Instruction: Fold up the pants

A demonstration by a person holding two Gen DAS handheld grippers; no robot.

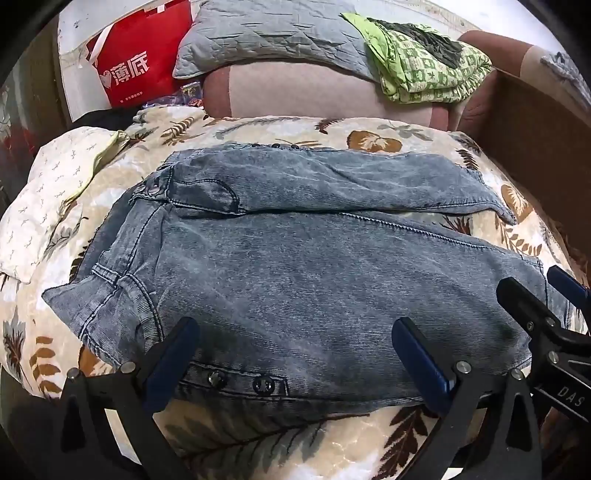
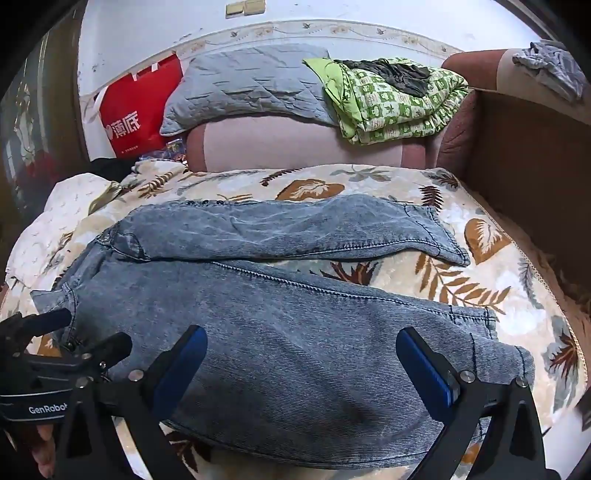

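A pair of washed blue denim pants (image 1: 295, 266) lies spread flat on a leaf-patterned blanket (image 1: 369, 136), waistband to the left, both legs running to the right. They also show in the right wrist view (image 2: 295, 321). My left gripper (image 1: 295, 336) is open, fingers wide apart, over the near leg by the buttoned waistband. My right gripper (image 2: 301, 350) is open over the near leg close to its hem. The right gripper also shows in the left wrist view (image 1: 543, 295), and the left gripper in the right wrist view (image 2: 88, 332). Neither holds cloth.
A pink sofa back (image 1: 314, 92) stands behind the blanket with a grey pillow (image 1: 266, 33) and a folded green quilt (image 1: 424, 70). A red bag (image 1: 140, 59) stands at the far left. A brown cardboard box (image 1: 535, 129) borders the right. A white cloth (image 1: 48, 199) lies left.
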